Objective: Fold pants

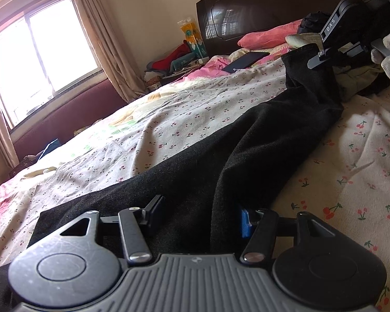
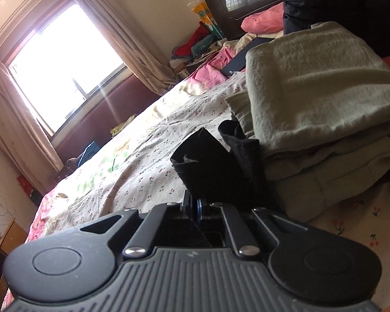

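**Black pants stretched along the bed, one end pinched**

The black pants (image 1: 247,143) lie lengthwise on the cherry-print bedsheet (image 1: 169,119), their long axis running from the left gripper (image 1: 199,217) toward the dark headboard (image 1: 260,13). That gripper's jaws stand spread with a thick fold of cloth bunched between them. Near the headboard, the right gripper (image 2: 195,202) has its jaws pressed together, pinching the raised pant cuff (image 2: 205,156), just beside a folded pale green blanket (image 2: 312,91). Away from the headboard, a curtained window (image 1: 39,59) lights the room
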{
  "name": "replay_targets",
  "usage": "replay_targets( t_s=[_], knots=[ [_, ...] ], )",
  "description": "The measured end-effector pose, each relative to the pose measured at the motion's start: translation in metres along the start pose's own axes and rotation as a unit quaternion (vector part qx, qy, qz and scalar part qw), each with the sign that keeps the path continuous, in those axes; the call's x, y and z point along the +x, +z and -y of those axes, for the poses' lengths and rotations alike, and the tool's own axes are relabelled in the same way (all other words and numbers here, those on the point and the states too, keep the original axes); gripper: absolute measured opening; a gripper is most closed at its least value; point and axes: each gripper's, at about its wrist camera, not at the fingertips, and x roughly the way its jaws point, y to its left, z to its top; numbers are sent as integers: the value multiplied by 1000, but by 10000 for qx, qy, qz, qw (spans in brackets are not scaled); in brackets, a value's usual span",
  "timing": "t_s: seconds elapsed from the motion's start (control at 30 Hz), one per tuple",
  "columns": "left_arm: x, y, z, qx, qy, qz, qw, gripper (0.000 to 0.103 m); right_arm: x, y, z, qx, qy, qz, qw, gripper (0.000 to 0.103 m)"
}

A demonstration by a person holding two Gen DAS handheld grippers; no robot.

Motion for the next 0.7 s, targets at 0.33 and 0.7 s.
replay_targets(
  t_s=[0.33,0.7],
  knots=[
    [1,0,-1,8,-23,-16,10000,70,6,6,6,-731,-591,215,9953,5],
    [-1,-2,-2,-12,-66,3,10000,70,-14,-5,5,-1045,-820,353,9905,13]
  ],
)
